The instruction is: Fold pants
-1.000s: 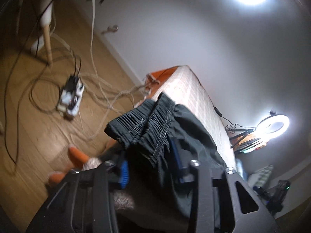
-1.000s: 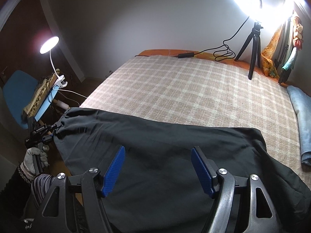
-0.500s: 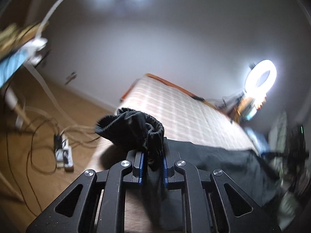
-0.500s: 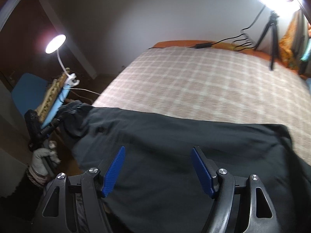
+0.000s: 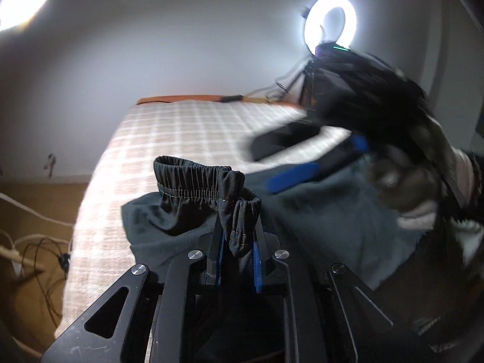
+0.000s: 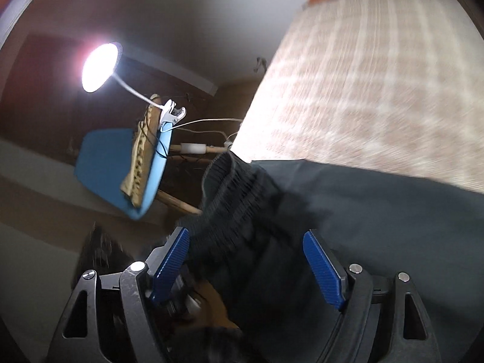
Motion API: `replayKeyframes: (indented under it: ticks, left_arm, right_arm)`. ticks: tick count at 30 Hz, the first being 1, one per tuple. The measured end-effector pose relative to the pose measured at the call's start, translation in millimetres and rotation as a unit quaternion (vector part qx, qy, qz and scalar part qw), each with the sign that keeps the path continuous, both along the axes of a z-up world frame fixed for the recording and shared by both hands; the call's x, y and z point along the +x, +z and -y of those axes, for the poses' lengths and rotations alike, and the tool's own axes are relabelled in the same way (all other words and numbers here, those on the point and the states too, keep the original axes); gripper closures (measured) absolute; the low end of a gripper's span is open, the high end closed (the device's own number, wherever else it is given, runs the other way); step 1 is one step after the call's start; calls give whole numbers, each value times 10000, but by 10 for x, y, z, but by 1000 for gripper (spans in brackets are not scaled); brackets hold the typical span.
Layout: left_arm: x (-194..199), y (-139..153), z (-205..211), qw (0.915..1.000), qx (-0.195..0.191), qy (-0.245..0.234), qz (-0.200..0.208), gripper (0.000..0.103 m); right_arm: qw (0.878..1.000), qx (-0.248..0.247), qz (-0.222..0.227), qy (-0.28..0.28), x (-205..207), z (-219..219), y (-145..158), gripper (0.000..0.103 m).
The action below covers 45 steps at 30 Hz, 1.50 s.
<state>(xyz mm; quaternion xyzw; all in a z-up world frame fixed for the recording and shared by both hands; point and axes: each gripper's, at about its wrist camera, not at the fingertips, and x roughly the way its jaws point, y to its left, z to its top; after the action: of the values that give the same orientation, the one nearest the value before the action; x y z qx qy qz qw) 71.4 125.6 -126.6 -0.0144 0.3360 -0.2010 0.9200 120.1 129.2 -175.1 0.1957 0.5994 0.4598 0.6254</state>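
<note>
The dark pants [image 5: 332, 220] are spread across the near part of a bed covered with a checked bedspread [image 5: 169, 133]. The elasticated waistband [image 5: 193, 178] is bunched and raised above the rest of the fabric at the bed's left edge as seen from the left wrist view. The legs extend to the right across the bedspread.

The left gripper [image 5: 237, 257] is clenched on a gathered fold of the waistband; the fabric is pinched between the two blue pads, which stand almost together. Its jaws have just been closing, with the waistband between them.

The right gripper [image 6: 248, 263] is released. Its blue pads [image 6: 323, 269] stand wide apart, and its jaws have just been opening. The ribbed waistband [image 6: 236, 205] lies between them in the right wrist view; the left pad is seen at the edge of the fabric, but no pressing is shown. In the left wrist view the right gripper [image 5: 317, 163] appears blurred above the pants, carried by a gloved hand [image 5: 423, 181].

Beyond the bed, a ring light [image 5: 331, 21] is seen against the wall. Beside the bed's edge, a blue chair [image 6: 121, 163] carries a clip lamp [image 6: 99, 66]. Cables [image 5: 33, 242] lie on the wooden floor [image 5: 39, 193].
</note>
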Motion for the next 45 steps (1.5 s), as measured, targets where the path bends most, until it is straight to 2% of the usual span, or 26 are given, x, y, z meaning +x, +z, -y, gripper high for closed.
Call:
replayKeyframes:
  ticks: [5,10,13,14,15,17,18,21,23,29,35,40,45]
  left_arm:
    - [-15,0,206,9983,431,-383,2,91]
    - [-34,-48,389,9951,756,-639,-28,90]
    - [-67,-49,503,9934,855,-762,-13,90]
    - [-65,-44,528,9930,881,-785,-6,90]
    - [-73,-42,558,9926,900,-810,-1,90]
    - [-81,-32,591,9927,884,-821,-8,90]
    - [-57,-28,604,9928,873,-820,-5,90]
    - [-26,12,611,9936,780,-819,0,91]
    - [-13,53,615,9943,683,-816,-15,91]
    - [-18,221,741,9910,800,-1068,76,90]
    - [12,480,814,9902,590,-1264,104,91]
    - [25,633,1076,9864,604,-1515,175,90]
    - [70,645,1451,9830,566,-1742,117,90]
  right_arm:
    - [9976,167,-672,-89,152,-210,-216,20]
    - [9983,-240,-528,15,190,-311,-204,20]
    - [9973,-648,-288,171,164,-410,-183,27]
    - [9967,-751,-226,192,156,-422,-180,38]
    - [9961,-840,-194,199,154,-424,-187,55]
    - [9964,-808,-222,134,189,-377,-205,71]
    - [9969,-758,-189,48,189,-334,-196,78]
    - [9982,-572,-31,-156,177,-163,-118,84]
    - [9983,-491,68,-299,167,-37,-48,85]
    - [9971,-353,346,-579,136,281,218,86]
    - [9949,-239,577,-797,120,557,500,86]
    - [9923,-249,748,-950,84,868,684,86]
    - [9886,-411,876,-1154,6,1306,743,86]
